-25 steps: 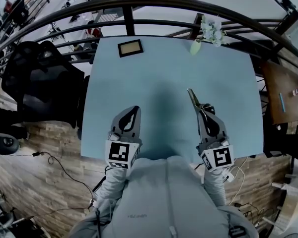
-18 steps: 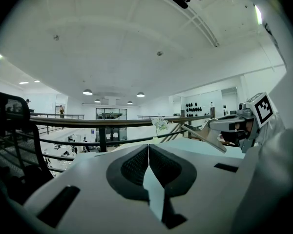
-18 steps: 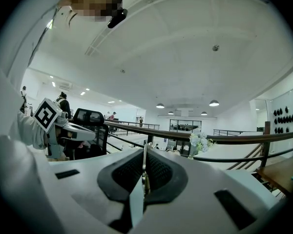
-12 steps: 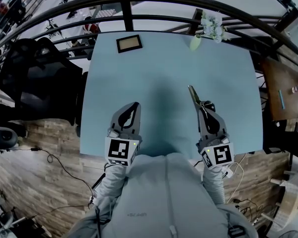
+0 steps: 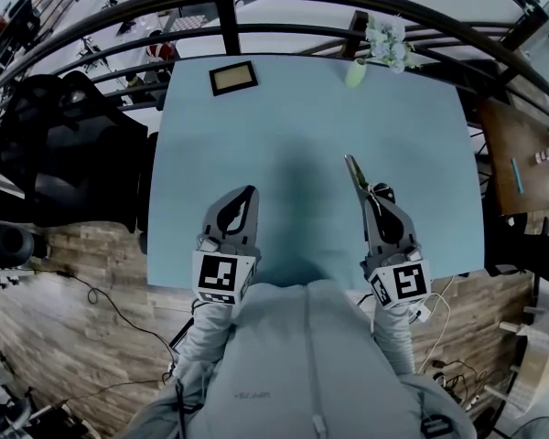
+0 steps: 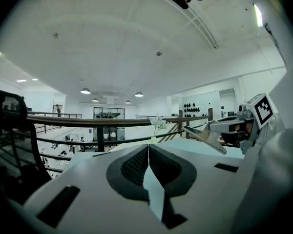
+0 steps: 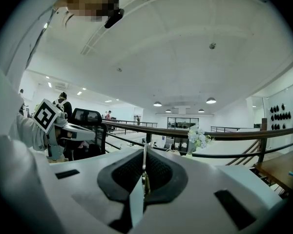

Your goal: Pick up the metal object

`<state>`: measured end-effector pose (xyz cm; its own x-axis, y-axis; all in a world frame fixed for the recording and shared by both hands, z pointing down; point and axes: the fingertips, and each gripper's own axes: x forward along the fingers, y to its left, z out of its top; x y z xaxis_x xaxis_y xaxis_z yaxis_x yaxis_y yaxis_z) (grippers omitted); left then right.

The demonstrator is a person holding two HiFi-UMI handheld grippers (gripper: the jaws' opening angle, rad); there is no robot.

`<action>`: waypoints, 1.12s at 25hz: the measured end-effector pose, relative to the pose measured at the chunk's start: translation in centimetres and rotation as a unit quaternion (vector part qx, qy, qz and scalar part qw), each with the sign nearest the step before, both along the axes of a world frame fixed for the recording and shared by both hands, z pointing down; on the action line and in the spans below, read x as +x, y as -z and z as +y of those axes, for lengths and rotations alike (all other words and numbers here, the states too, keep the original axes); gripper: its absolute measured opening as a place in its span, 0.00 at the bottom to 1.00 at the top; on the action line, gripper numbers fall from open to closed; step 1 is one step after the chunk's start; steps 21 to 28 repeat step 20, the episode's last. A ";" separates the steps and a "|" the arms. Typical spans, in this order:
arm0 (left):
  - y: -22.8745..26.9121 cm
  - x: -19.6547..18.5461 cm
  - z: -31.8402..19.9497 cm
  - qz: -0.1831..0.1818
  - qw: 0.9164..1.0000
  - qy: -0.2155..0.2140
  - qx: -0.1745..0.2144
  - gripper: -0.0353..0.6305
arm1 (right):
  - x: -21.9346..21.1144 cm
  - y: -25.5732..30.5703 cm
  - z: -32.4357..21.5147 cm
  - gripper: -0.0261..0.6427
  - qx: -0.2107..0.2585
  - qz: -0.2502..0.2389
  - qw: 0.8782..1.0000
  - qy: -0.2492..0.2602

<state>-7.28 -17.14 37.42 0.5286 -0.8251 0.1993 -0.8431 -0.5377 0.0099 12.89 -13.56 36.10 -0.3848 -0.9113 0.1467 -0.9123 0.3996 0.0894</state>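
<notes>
The metal object (image 5: 353, 174) is a slim pointed metal piece with a black part (image 5: 382, 193) at its base. It sticks forward out of my right gripper (image 5: 370, 199), which is shut on it above the light blue table (image 5: 302, 126). In the right gripper view its thin edge (image 7: 144, 165) stands upright between the pads. The left gripper view shows it from the side (image 6: 205, 136). My left gripper (image 5: 250, 195) hovers level over the table's near left part. Its pads meet at the tip (image 6: 148, 149) with nothing between them.
A small picture frame (image 5: 233, 78) lies at the table's far left. A vase of pale flowers (image 5: 371, 58) stands at the far edge, before a dark railing (image 5: 256, 12). A black office chair (image 5: 64, 144) stands left of the table, a wooden side table (image 5: 522, 167) to the right.
Both grippers stay where they were, the right still closed on the metal object. Only the head view has shifted slightly.
</notes>
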 end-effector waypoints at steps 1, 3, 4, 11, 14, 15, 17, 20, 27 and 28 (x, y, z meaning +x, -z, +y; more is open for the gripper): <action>0.0 0.0 0.0 0.000 1.000 0.000 0.000 0.09 | 0.0 0.0 0.0 0.08 -0.001 0.000 1.000 -0.001; 0.0 0.1 -0.1 0.001 1.000 -0.002 -0.001 0.09 | 0.2 0.0 0.0 0.08 -0.002 -0.001 1.000 -0.003; -0.1 0.2 -0.1 0.000 1.000 -0.002 -0.002 0.09 | 0.3 -0.1 0.1 0.08 -0.003 -0.002 1.000 -0.004; -0.3 0.3 -0.2 0.001 1.000 -0.008 -0.004 0.09 | 0.4 -0.2 0.0 0.08 -0.005 -0.001 1.000 -0.008; -0.7 0.4 -0.1 -0.002 1.000 -0.012 -0.014 0.09 | 0.3 -0.2 0.0 0.08 -0.007 -0.002 1.000 -0.008; -0.6 0.4 -0.1 -0.001 1.000 -0.012 -0.012 0.09 | 0.3 -0.3 0.0 0.08 -0.008 -0.003 1.000 -0.008; -0.3 0.4 -0.3 0.002 1.000 -0.011 -0.007 0.09 | 0.2 -0.3 0.0 0.08 -0.008 -0.003 1.000 -0.008; -0.5 0.3 -0.4 0.000 1.000 -0.012 -0.011 0.09 | 0.2 -0.4 -0.2 0.08 -0.009 -0.003 1.000 -0.009; -0.5 0.3 -0.4 0.000 1.000 -0.012 -0.011 0.09 | 0.2 -0.4 -0.2 0.08 -0.009 -0.003 1.000 -0.009; -0.5 0.3 -0.4 0.000 1.000 -0.012 -0.011 0.09 | 0.2 -0.4 -0.2 0.08 -0.009 -0.003 1.000 -0.009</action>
